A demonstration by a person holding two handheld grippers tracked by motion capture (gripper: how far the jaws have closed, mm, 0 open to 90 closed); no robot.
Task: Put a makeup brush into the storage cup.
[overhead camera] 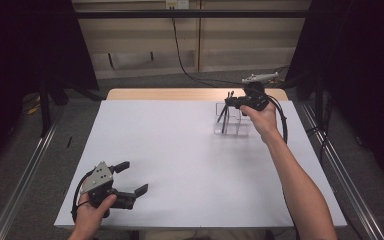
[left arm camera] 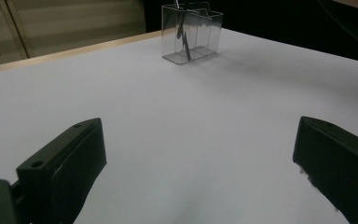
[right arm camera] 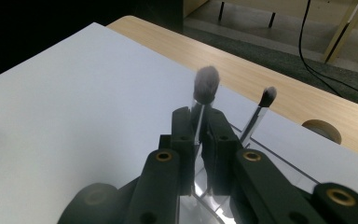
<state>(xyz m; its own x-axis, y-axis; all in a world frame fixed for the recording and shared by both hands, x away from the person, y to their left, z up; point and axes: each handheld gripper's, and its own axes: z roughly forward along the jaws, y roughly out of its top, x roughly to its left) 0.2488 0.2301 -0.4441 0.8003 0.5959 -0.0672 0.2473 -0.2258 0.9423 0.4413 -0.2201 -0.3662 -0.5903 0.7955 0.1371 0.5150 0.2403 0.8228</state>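
High view: the right gripper (overhead camera: 232, 101) hangs over the clear organiser box (overhead camera: 236, 126), which stands toward the far right of the white table (overhead camera: 180, 165). Dark makeup brushes (overhead camera: 223, 119) lean inside the box directly beneath that gripper. The left gripper (overhead camera: 134, 177) sits well apart from the box, at the near left edge of the table, jaws spread wide with nothing between them.

Left gripper view: both black jaws stand far apart over bare table, and the clear organiser box (left arm camera: 200, 39) shows well beyond them with a dark brush (left arm camera: 184, 42) inside.

Right gripper view: the right gripper's (right arm camera: 200, 126) jaws are pressed together on the handle of a brush with a fluffy dark head (right arm camera: 206, 85), which sticks up just past the fingertips. A second, smaller brush (right arm camera: 261, 109) stands just beside it in the box (right arm camera: 279, 161).
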